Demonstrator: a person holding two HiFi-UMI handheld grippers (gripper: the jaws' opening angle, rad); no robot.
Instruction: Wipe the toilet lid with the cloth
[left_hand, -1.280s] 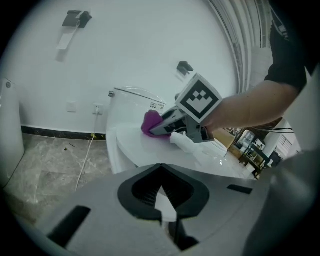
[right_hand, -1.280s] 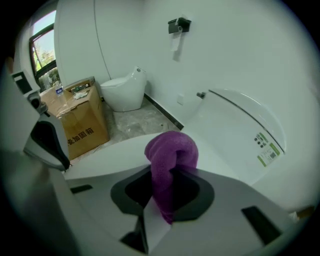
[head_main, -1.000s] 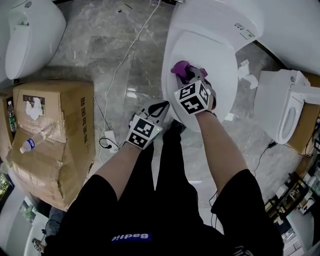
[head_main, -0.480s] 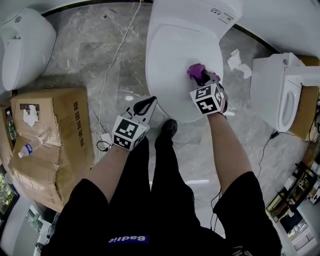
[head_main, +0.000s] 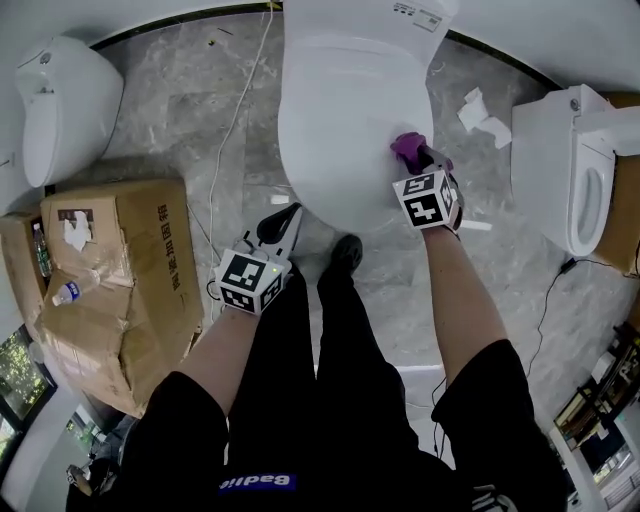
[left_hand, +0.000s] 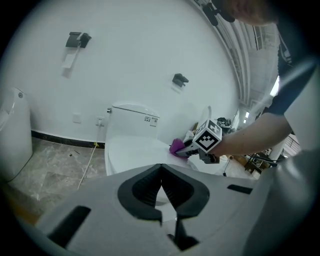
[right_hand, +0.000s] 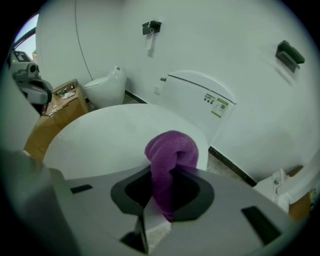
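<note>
Head view looks down on three white toilets. One big toilet stands in the middle, and its toilet lid (head_main: 340, 120) is down. A second toilet (head_main: 60, 100) stands far off to the left. A third toilet (head_main: 575, 170) stands to the right, and it is open on top.

There is one cloth (head_main: 408, 146). It is purple and bunched up. It touches the right side of the toilet lid, near the edge. The right gripper (head_main: 418, 156) holds it, with both jaws pinching the cloth between them. In the right gripper view a round lump of cloth sticks out past the jaws, over the white lid.

The left gripper (head_main: 288, 210) holds nothing. Its two jaws are pressed together at the tips. It hangs over the grey floor, just by the front left of the middle toilet and near the person's black shoe (head_main: 346, 250).

On the left sits one big cardboard box (head_main: 120, 270). Two bottles are there: one bottle (head_main: 66, 292) lies on the box, and another bottle (head_main: 38, 250) is at its far left side. One thin white cable (head_main: 235, 130) runs along the floor. One crumpled white paper (head_main: 478, 112) lies between the middle toilet and the right one.
</note>
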